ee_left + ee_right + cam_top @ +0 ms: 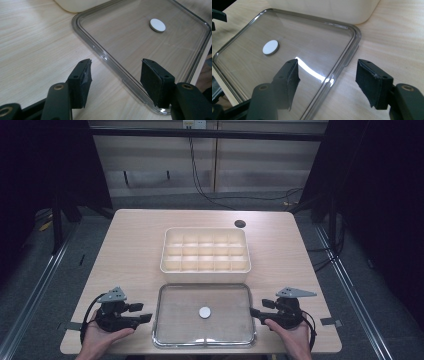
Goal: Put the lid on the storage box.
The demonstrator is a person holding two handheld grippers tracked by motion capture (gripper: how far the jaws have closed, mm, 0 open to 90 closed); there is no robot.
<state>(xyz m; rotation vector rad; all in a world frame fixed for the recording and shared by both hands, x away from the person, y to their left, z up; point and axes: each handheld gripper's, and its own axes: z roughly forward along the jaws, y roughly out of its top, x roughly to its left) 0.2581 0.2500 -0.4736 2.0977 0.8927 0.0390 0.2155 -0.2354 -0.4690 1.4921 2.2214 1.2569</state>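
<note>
Pale wood-grain counter [130, 245] carries everything here. At near left, the left gripper [145, 313] rests in a hand [102, 337], jaws wide apart and straddling the left rim of a clear lid [170, 320]. The lid lies flat at near centre, a small white disc [205, 312] at its middle. Just beyond it sits a cream divided tray [205, 250]. At near right, the right gripper [256, 309] spreads wide over the lid's right rim.

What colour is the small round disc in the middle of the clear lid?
White. The disc shows best in the left gripper view, lying on the clear lid.
</note>
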